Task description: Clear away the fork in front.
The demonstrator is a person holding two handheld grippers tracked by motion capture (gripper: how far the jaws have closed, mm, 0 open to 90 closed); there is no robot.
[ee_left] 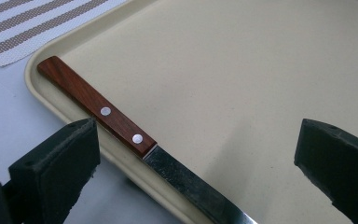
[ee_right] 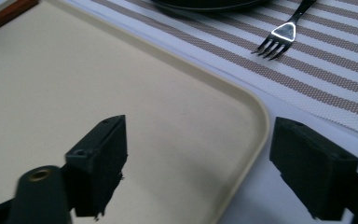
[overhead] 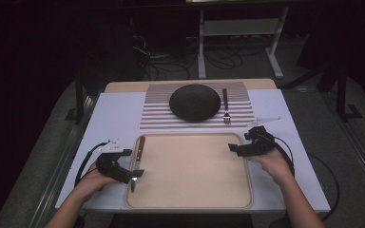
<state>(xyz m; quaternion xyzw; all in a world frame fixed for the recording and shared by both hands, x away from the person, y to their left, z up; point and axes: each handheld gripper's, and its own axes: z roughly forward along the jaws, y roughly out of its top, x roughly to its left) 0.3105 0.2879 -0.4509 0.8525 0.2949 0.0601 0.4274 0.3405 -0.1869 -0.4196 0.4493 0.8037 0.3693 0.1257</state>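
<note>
Overhead, a knife (overhead: 137, 161) is lying along the tray's (overhead: 190, 202) left rim; bowl and fork are sitting on the placemat. Close up, the left hand-held gripper (ee_left: 196, 154) is gaping around the knife, gripping nothing. The right hand-held gripper (ee_right: 198, 163) is hanging open, empty; setting looks unfinished.

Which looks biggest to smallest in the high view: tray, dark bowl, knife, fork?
1. tray
2. dark bowl
3. knife
4. fork
The knife lies nearer the camera than the fork, so their order is unsure.
</note>
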